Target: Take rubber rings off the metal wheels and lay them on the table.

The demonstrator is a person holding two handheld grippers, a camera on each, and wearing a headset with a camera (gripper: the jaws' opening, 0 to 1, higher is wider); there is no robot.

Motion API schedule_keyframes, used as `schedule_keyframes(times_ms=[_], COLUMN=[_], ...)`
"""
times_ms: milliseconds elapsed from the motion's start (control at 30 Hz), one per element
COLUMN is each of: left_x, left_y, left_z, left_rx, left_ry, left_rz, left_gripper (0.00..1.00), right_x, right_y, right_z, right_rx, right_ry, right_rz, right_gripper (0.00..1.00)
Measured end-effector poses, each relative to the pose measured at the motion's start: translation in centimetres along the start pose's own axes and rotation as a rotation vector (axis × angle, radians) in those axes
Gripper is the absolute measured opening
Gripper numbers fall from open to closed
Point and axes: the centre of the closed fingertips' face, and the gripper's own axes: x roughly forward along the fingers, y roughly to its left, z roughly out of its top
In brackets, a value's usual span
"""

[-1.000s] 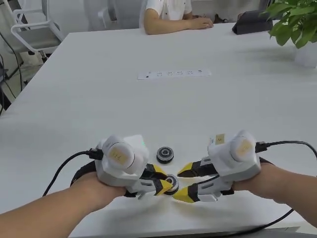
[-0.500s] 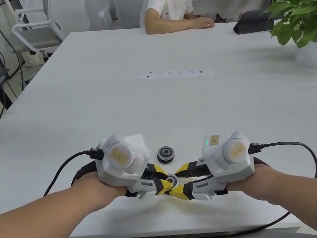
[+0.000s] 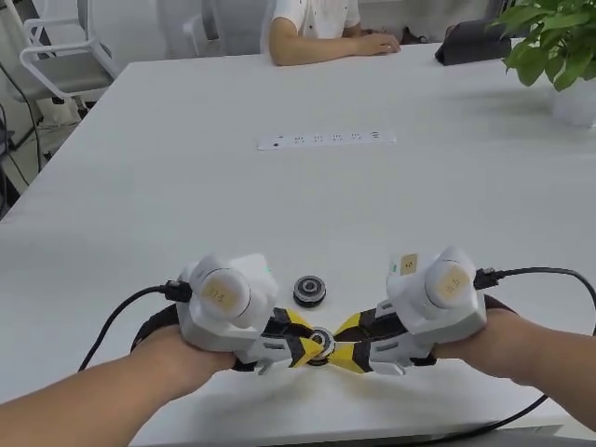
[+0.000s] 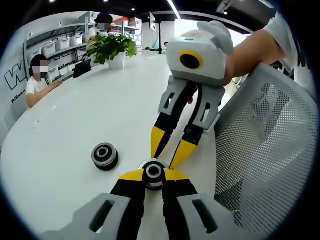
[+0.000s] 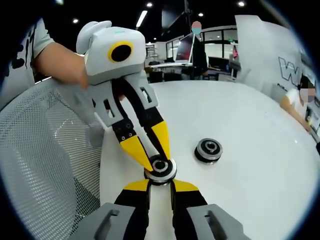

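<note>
Two metal wheels are seen low in the head view on the white worktop (image 3: 186, 205). One metal wheel (image 3: 321, 341) is caught between the two pairs of tongs near the front edge. The second wheel (image 3: 310, 290) is lying free just behind it. The left tongs (image 3: 305, 346) are pointed in from the left and the right tongs (image 3: 343, 353) from the right, so that the yellow tips are met at the held wheel. A power strip (image 3: 326, 139) is laid further up the worktop, well apart. A potted plant (image 3: 551, 39) is set at the far right corner, and a person (image 3: 321, 28) is seated at the far end.

In the left gripper view, the left tongs are closed on the metal wheel, with one yellow tip pressed to each side. The right tongs are seen narrowed, their tips set against the wheel's far rim. The second wheel is lying to the left, apart, with a dark ring (image 4: 94, 157) carried round it. A mesh chair back (image 4: 260, 150) is seen on the right.

In the right gripper view, the right tongs are drawn narrow, and the near edge of the metal wheel is pinched between their tips. Whether the ring alone is caught cannot be told. The left tongs are clamped on the wheel from the far side. The second wheel is seen to the right, near but not touching.
</note>
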Motion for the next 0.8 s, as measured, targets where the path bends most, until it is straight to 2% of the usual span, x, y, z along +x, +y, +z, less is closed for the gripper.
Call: schedule_keyframes(times_ms=[267,533,800], left_x=[-0.02,-0.02,-0.05], left_y=[0.02,0.01,-0.02], left_z=[-0.03,-0.05,-0.05], left_rx=[-0.003,-0.013,-0.01], left_ry=[0.0,-0.001,0.0], left_rz=[0.003,0.005,0.009], left_gripper=[0.07,0.07,0.07], right_x=[-0.04,-0.17,-0.19], right_y=[0.01,-0.25,-0.64], right_z=[-0.01,-0.28,-0.34], right_rx=[-0.004,0.004,0.083], right_ry=[0.004,0.016,0.008], right_rz=[-0.004,-0.013,-0.02], right_gripper=[0.11,0.01,0.0])
